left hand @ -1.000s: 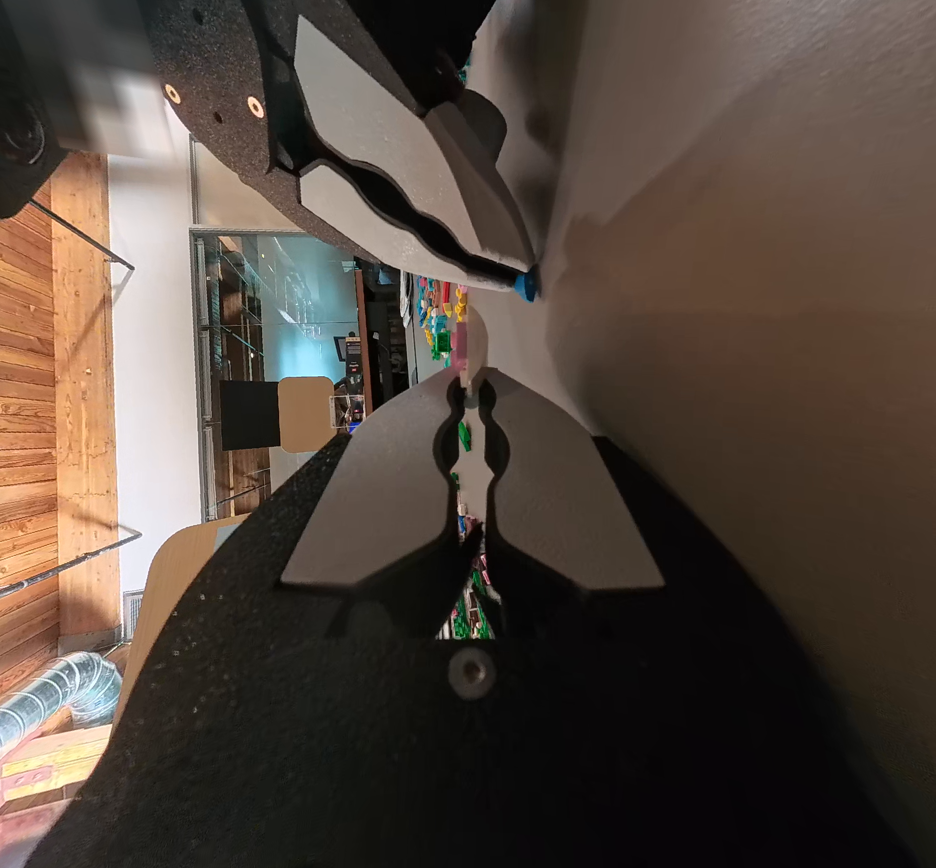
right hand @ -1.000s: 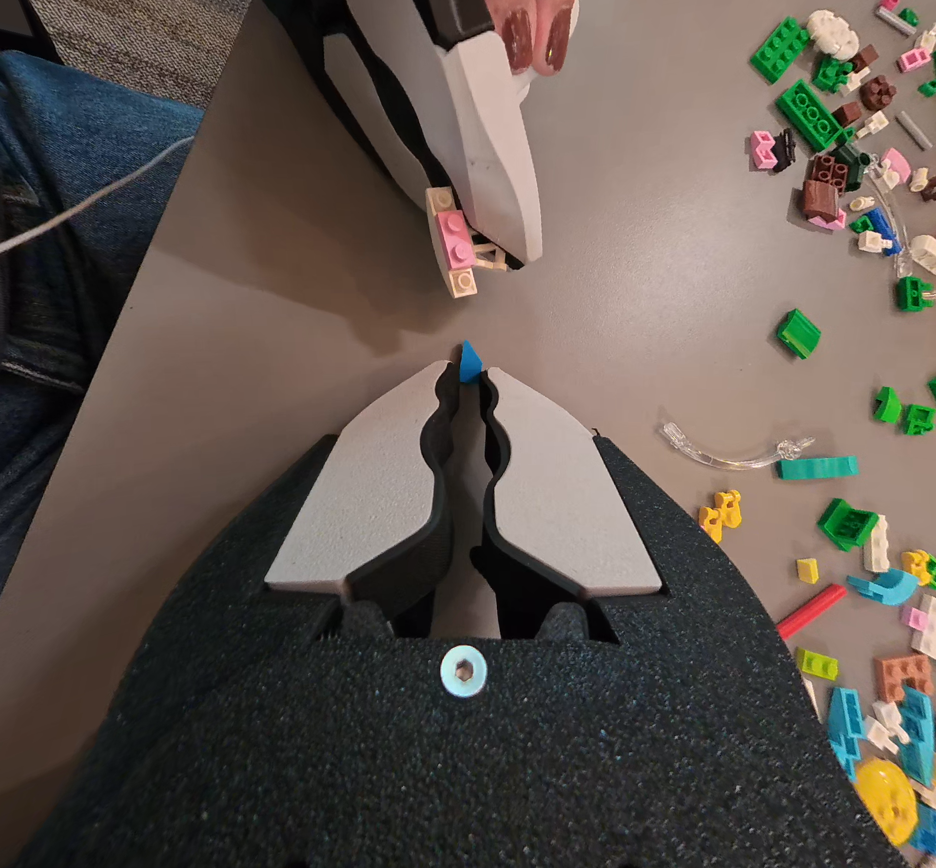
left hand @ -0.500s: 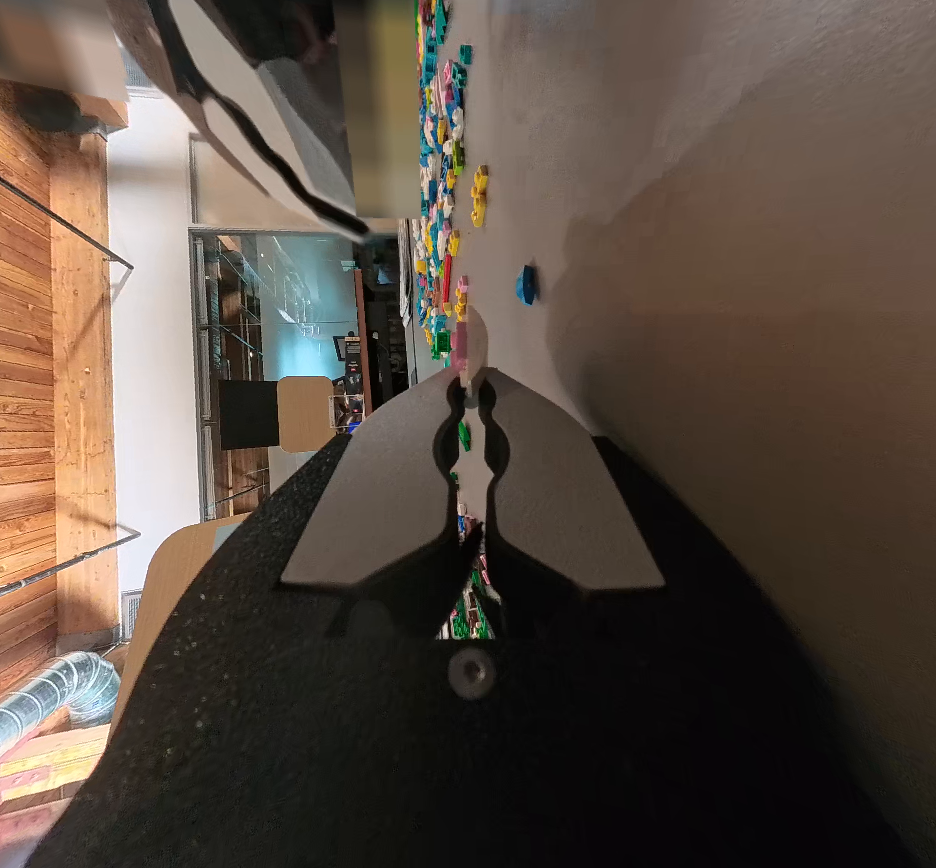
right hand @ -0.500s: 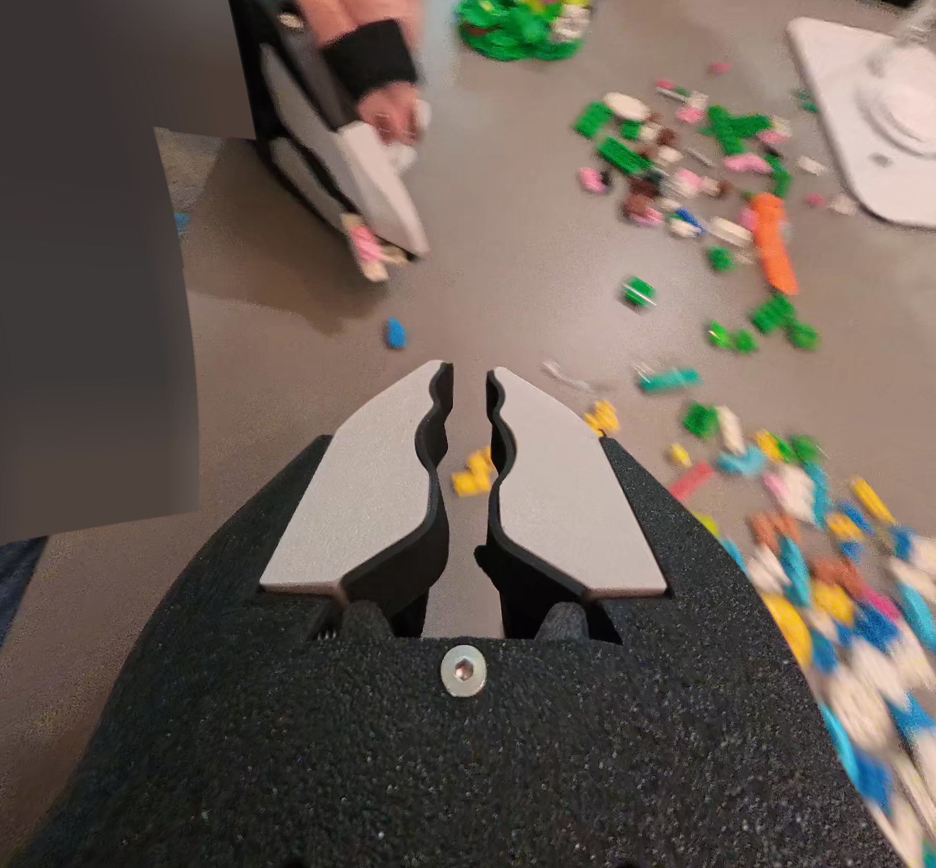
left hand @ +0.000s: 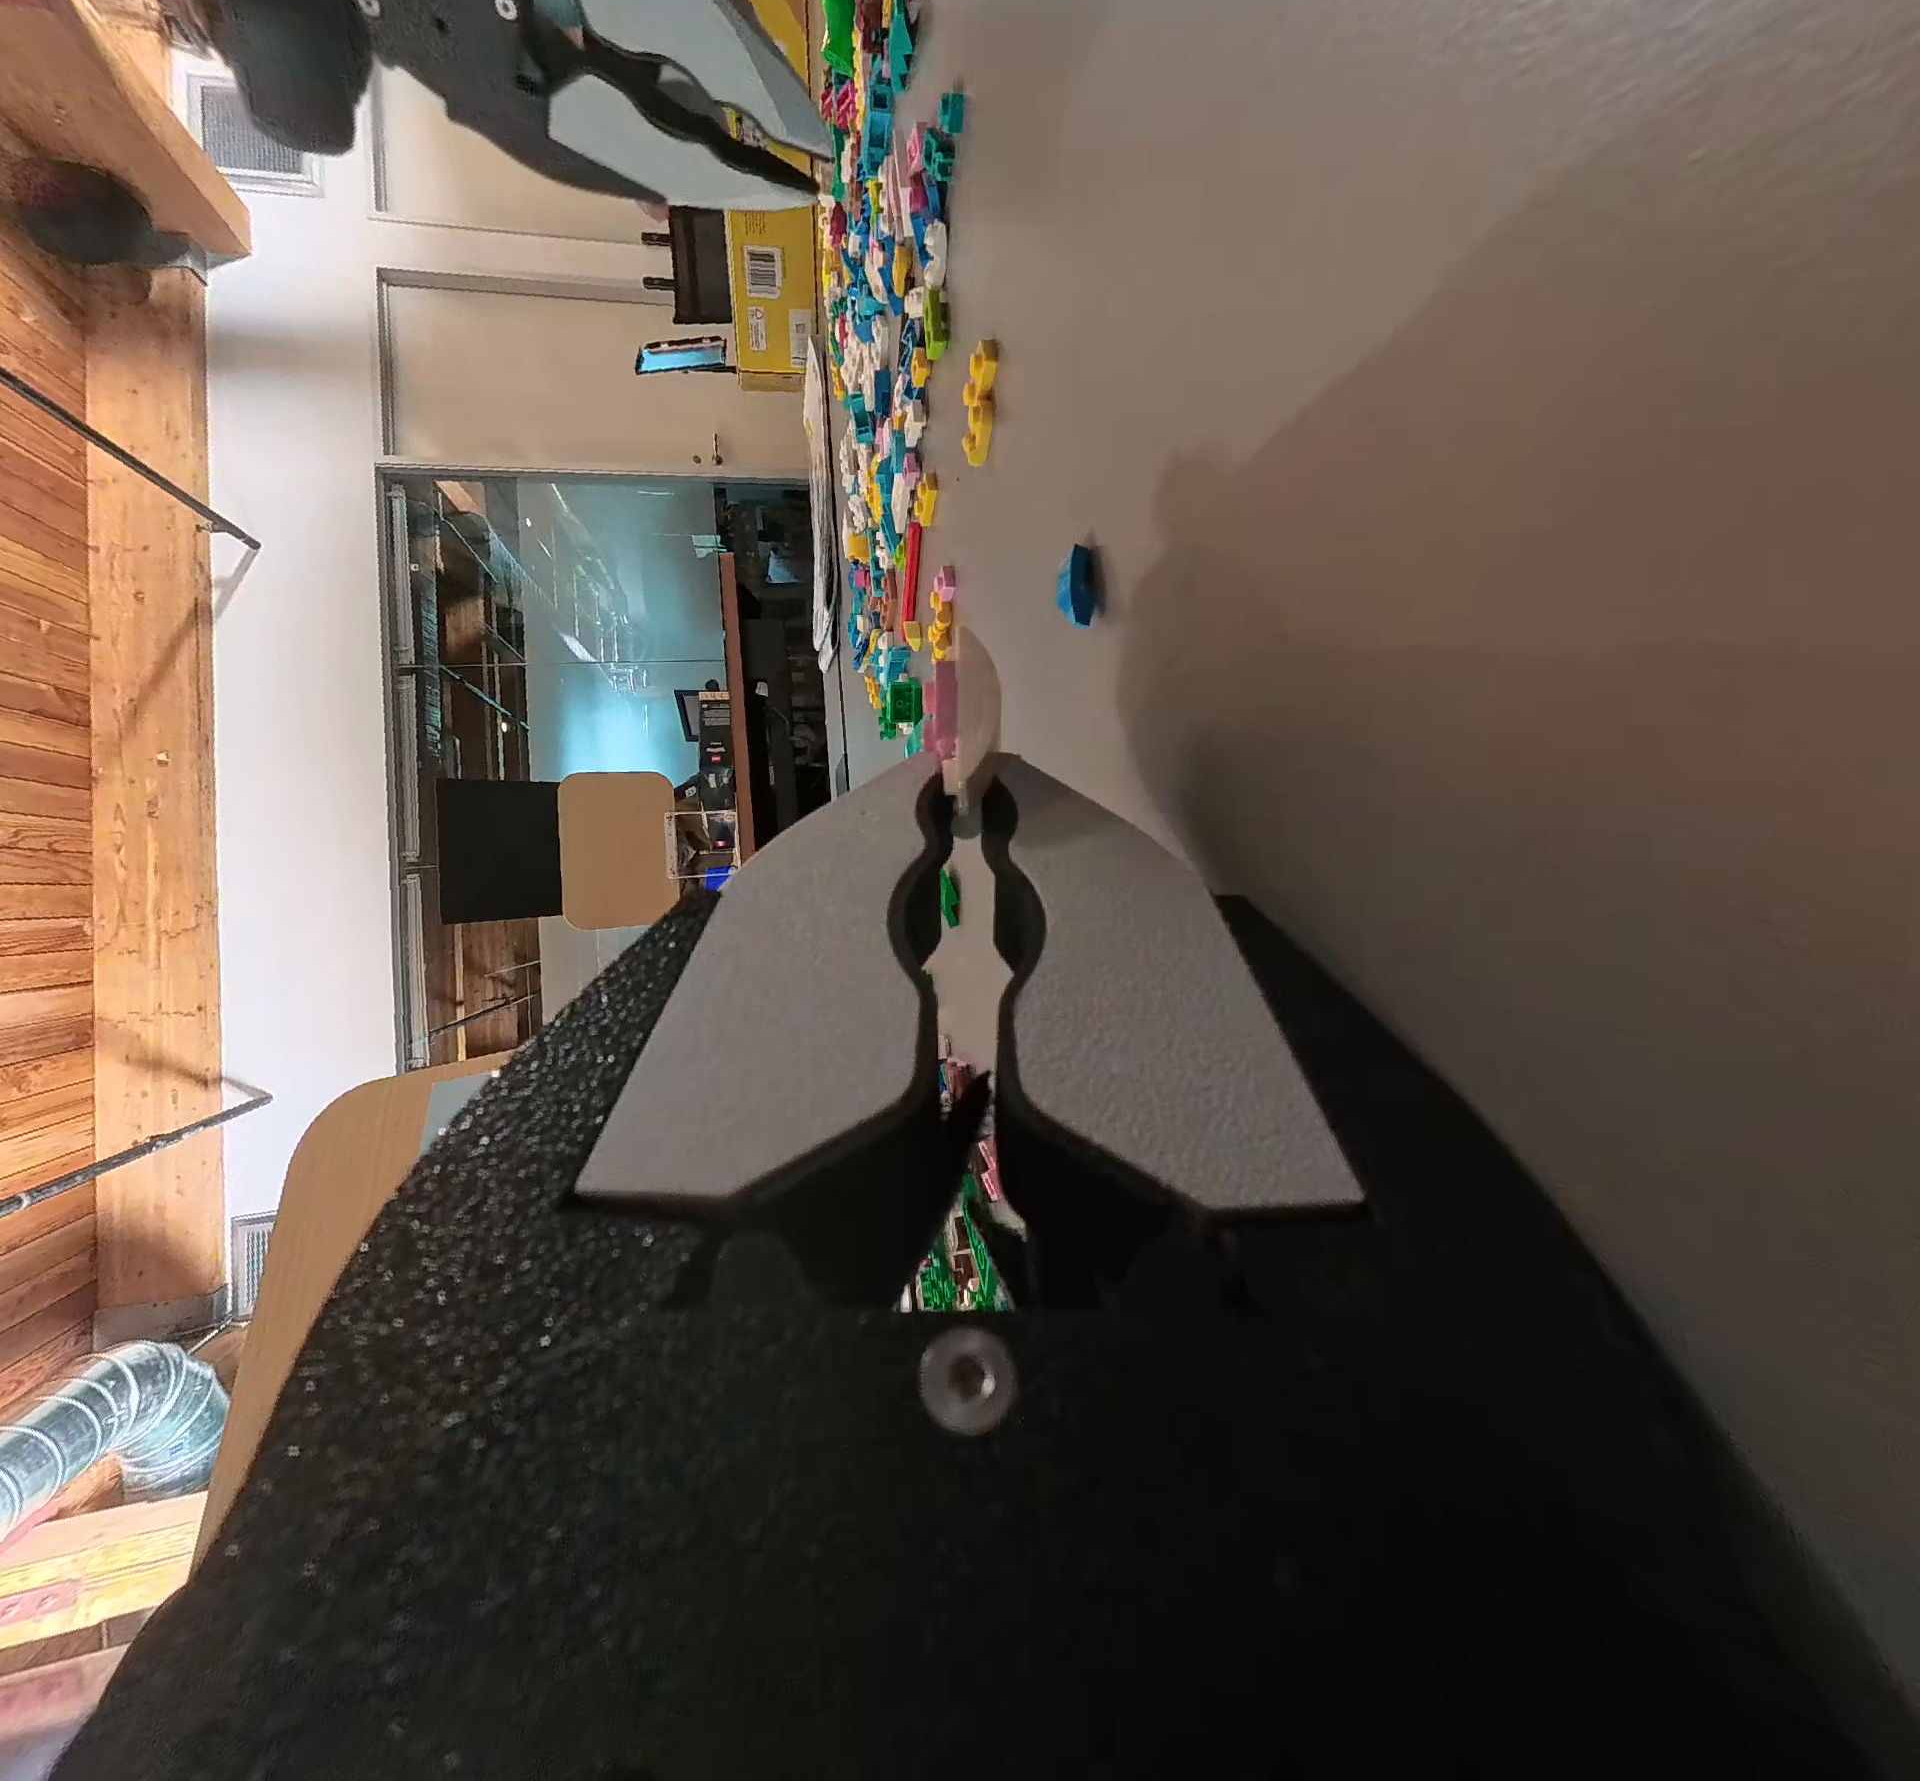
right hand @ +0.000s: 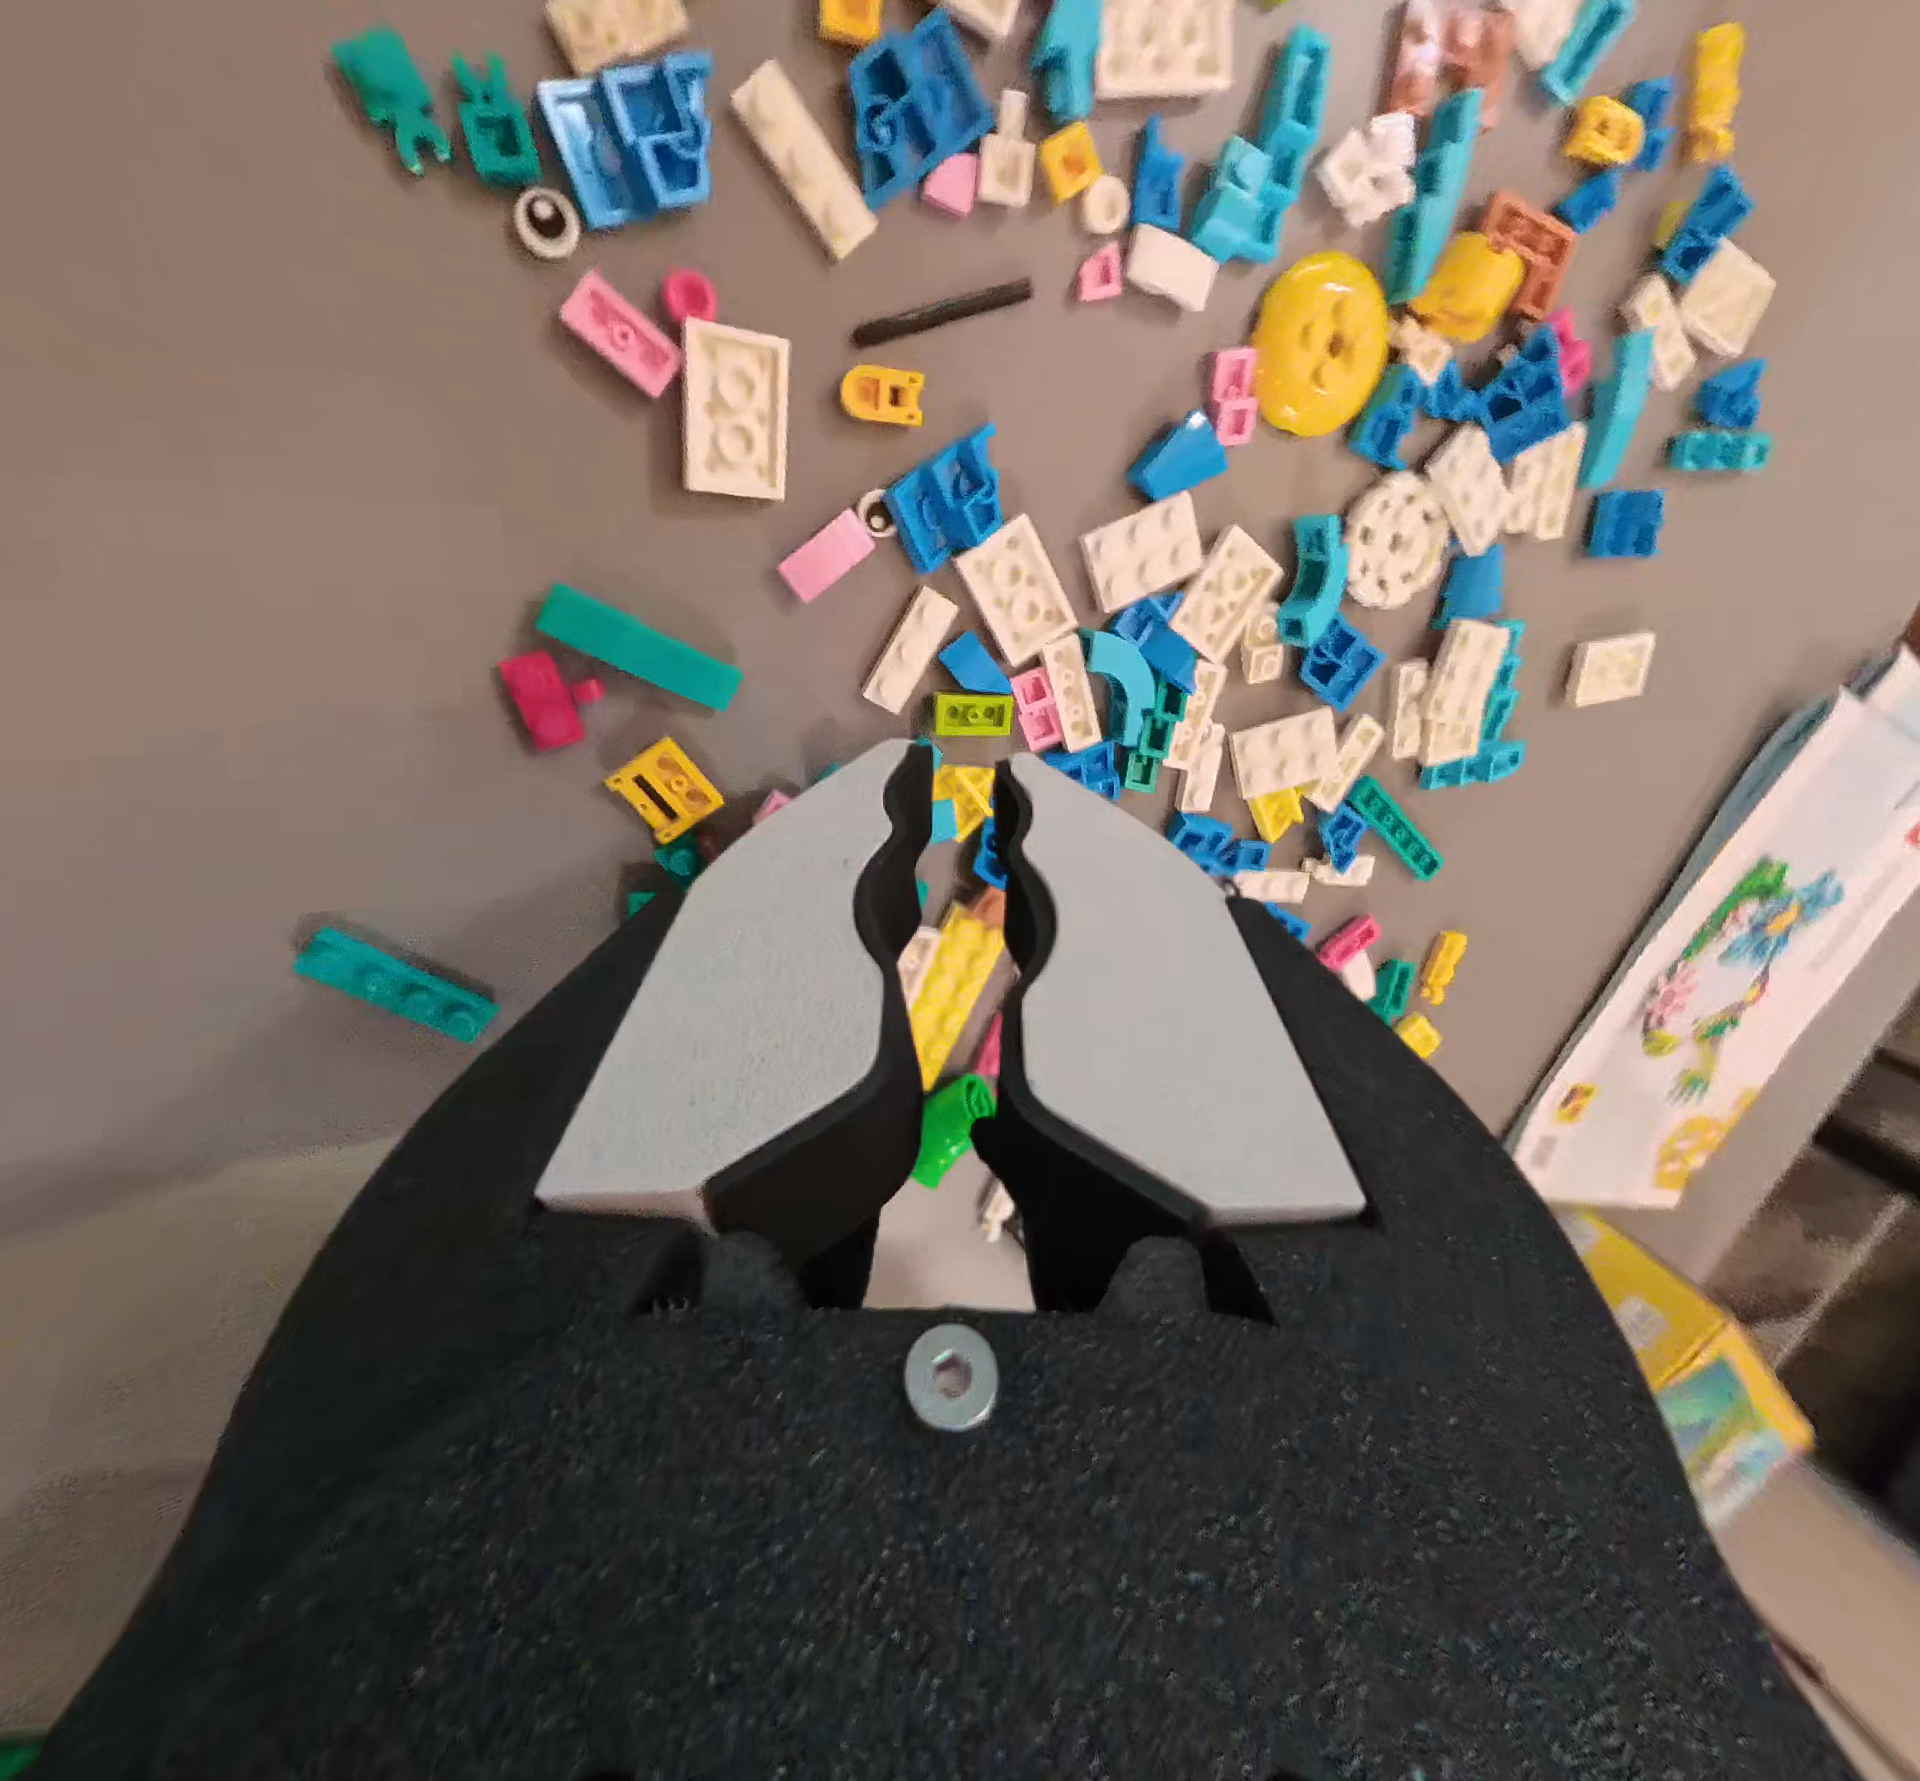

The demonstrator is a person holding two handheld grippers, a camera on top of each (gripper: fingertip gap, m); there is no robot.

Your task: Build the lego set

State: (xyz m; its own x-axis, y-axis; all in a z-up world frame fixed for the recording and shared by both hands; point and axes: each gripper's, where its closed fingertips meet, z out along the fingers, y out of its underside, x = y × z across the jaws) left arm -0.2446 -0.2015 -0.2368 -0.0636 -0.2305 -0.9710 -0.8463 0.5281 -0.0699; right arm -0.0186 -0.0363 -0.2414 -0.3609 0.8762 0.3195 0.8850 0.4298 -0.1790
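Mid-build over the grey table [right hand: 260, 381] of loose bricks [right hand: 1143, 505]

Left gripper [left hand: 966, 781] clenched on a small pink-and-tan assembly [left hand: 951, 708] — right gripper [right hand: 961, 760] slightly parted, empty, above the scatter.

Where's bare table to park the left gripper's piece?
Bare: grey table around the lone blue piece, and left of the teal bar. Crowded: brick pile running to the instruction booklet.

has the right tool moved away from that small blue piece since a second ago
Yes. The right tool left the small blue piece lying alone on the table and swung to hover, slightly open and empty, over the scattered brick pile.
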